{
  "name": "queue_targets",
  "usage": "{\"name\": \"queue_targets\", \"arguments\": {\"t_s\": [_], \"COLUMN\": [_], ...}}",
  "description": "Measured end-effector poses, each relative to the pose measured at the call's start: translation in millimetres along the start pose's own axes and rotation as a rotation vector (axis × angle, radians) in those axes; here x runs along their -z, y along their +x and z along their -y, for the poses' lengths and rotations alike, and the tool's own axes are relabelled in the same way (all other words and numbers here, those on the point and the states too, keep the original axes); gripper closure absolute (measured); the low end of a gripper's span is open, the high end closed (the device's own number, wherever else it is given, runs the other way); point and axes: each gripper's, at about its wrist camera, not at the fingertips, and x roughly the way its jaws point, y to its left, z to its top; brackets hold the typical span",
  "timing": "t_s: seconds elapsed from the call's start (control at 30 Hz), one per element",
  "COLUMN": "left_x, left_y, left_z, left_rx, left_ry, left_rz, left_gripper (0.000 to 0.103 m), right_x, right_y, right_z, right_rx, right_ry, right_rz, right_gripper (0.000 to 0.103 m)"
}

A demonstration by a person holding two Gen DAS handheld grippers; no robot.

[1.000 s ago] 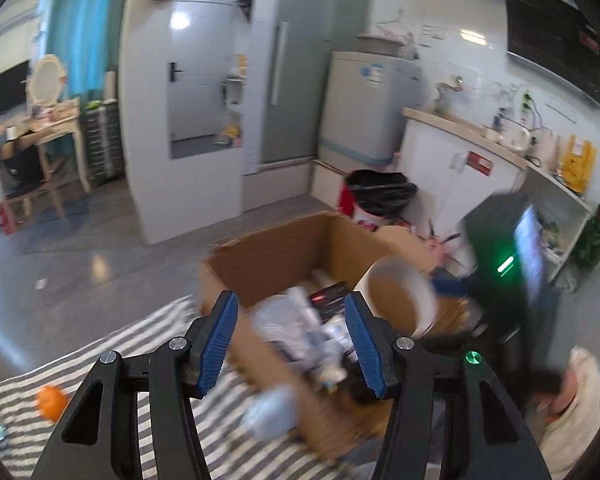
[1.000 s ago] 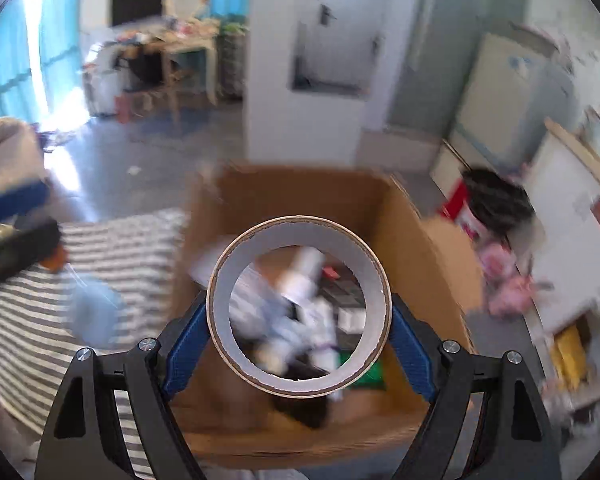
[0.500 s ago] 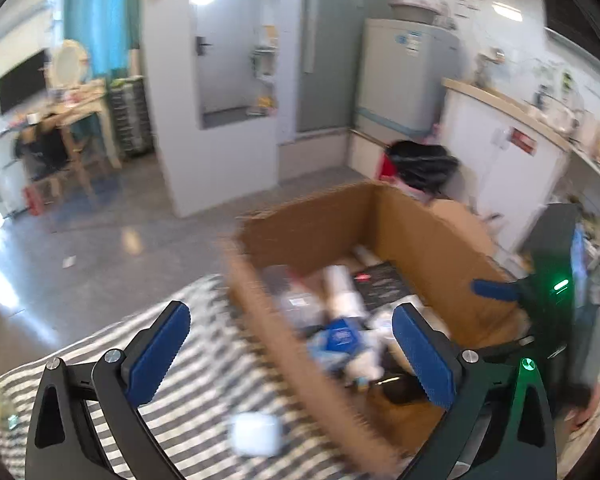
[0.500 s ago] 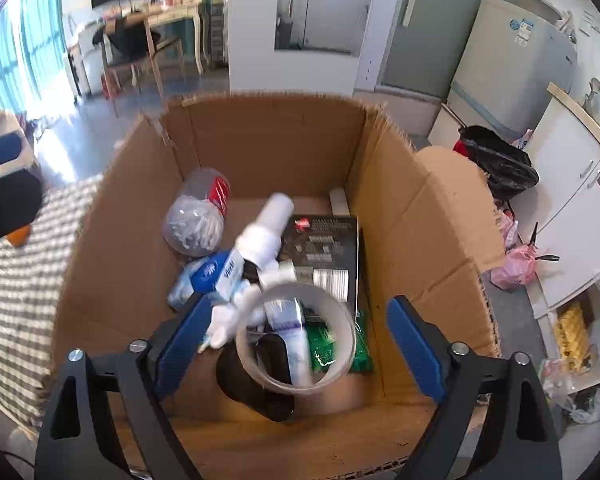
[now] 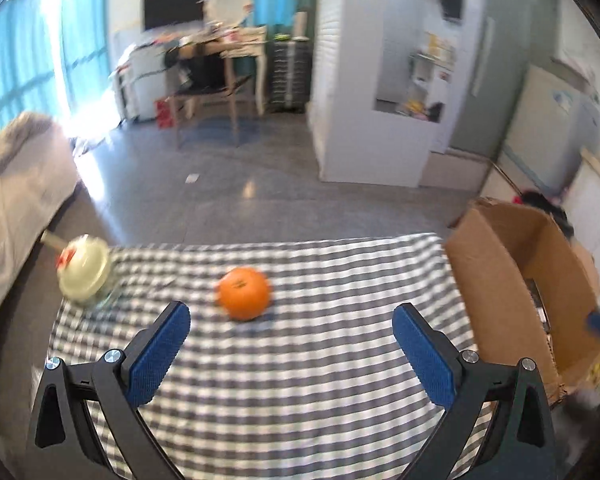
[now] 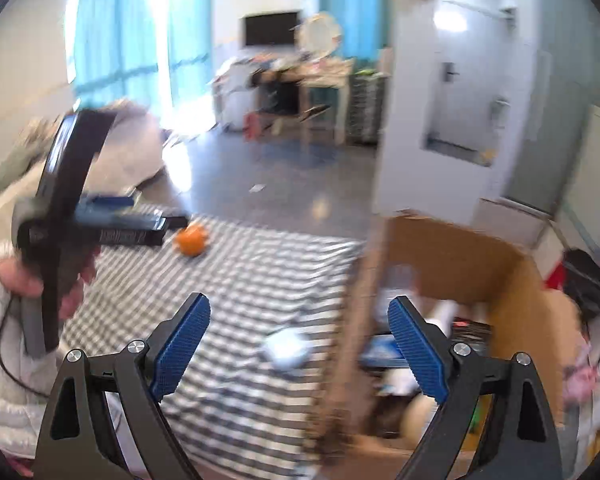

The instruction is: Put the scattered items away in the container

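Jar (image 5: 86, 276): it sits at the far left corner of the striped cloth (image 5: 300, 380). It has a pale lid and a clear body. It looks tipped a bit, but the blur makes that hard to tell.

Left gripper (image 5: 291, 350): its two blue fingers (image 5: 158, 354) are spread wide apart. Nothing is between them. It hangs over the cloth and points at the orange.

Orange (image 5: 244, 293): it lies on the cloth, in the middle, well apart from the jar and from the box. In the right wrist view the orange (image 6: 191, 241) shows small and far away, just past the tip of the left gripper (image 6: 100, 228).

Left hand (image 6: 40, 280): in the right wrist view it wraps around the dark handle of the left gripper. The sleeve is white and fluffy.

Pale round thing (image 6: 287, 349): it lies on the striped cloth (image 6: 240, 320), just beside the left wall of the box. It is too blurry to name.

Right gripper (image 6: 299, 344): its blue fingers (image 6: 416, 352) are spread wide with nothing held. The left finger is over the cloth and the right finger is over the box.

Cardboard box (image 5: 496, 264): it stands at the right edge of the cloth with its top open. In the right wrist view the cardboard box (image 6: 452, 260) has a heap of things inside, white, blue and dark. They are too smeared to tell apart.

Black bag (image 6: 588, 276): it sits on the floor behind the box, at the far right.
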Motion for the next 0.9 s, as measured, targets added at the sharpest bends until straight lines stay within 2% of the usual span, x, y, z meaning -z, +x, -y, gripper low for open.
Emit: {"name": "queue_targets", "arguments": {"t_s": [0.07, 0.2, 0.33, 0.5, 0.67, 0.77, 0.83, 0.9], "left_x": [5.5, 10.9, 9.3, 2.6, 0.5, 3.2, 3.2, 2.7], "left_y": [-0.8, 8.4, 30.9, 58.4, 80.7, 87.2, 91.2, 96.5], "left_z": [-18.3, -37.6, -44.3, -45.9, -51.1, -52.6, -54.3, -56.3], "left_rx": [0.003, -0.016, -0.027, -0.020, -0.005, -0.010, -0.018, -0.025], "left_ry": [-0.033, -0.028, -0.020, -0.014, -0.022, -0.011, -0.007, -0.014], "left_rz": [-0.001, -0.014, -0.045, -0.067, -0.090, -0.101, -0.108, -0.117], "left_gripper": [0.000, 0.000, 0.000, 0.000, 0.000, 0.000, 0.000, 0.000], "right_x": [6.8, 24.7, 33.8, 27.4, 25.2, 33.4, 33.1, 32.6], "right_y": [32.8, 91.0, 117.0, 133.9, 150.4, 166.9, 167.7, 168.3], "right_z": [-17.5, -30.6, -39.4, -40.9, -53.7, -40.7, -30.1, -26.3], "right_rx": [0.021, 0.102, 0.279, 0.365, 0.334, 0.276, 0.244, 0.238], "right_ry": [-0.018, -0.012, -0.080, -0.109, -0.151, -0.078, -0.026, -0.018], "right_rz": [-0.069, -0.208, -0.233, -0.260, -0.277, -0.340, -0.336, -0.335], "right_gripper": [0.013, 0.013, 0.012, 0.012, 0.012, 0.018, 0.019, 0.026]}}
